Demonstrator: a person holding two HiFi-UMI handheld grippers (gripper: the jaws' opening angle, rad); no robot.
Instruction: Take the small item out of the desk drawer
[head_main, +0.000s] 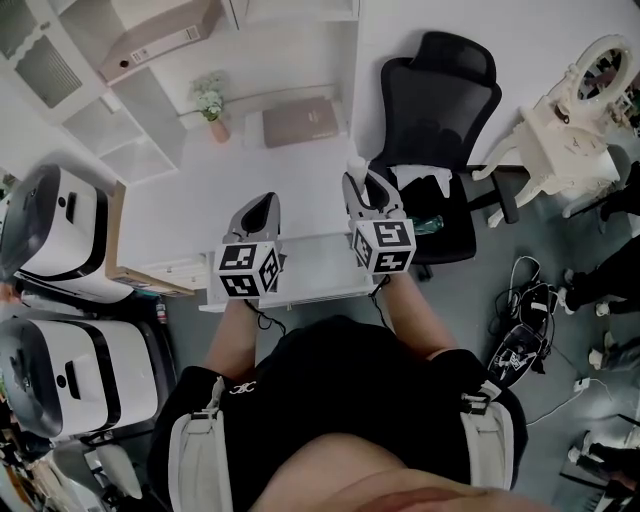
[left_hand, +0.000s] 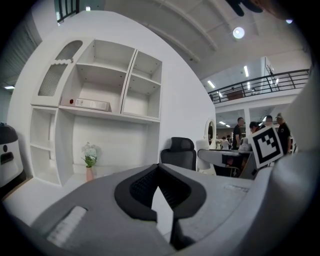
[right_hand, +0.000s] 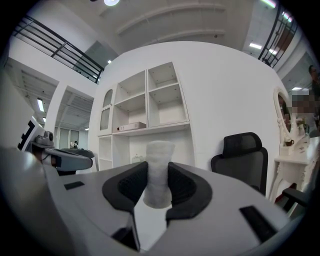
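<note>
**Right tongs (head_main: 358, 182) (right_hand: 159, 169) clamped on the small white item (head_main: 357, 166) (right_hand: 159, 150); left tongs (head_main: 262, 202) (left_hand: 158, 169) together and empty.**

The item is a frosted white, roughly cylindrical piece, possibly plastic. It stands upright between the right pads, outside the open drawer (head_main: 312, 262) and above the white bench (head_main: 190, 205), close to the black office chair (head_main: 440, 100). The left tongs sit just beside the right tongs, over the drawer, tips touching with nothing between them. A potted plant (head_main: 212, 106) stands at the rear of the bench under the white shelf unit (left_hand: 100, 85).
</note>
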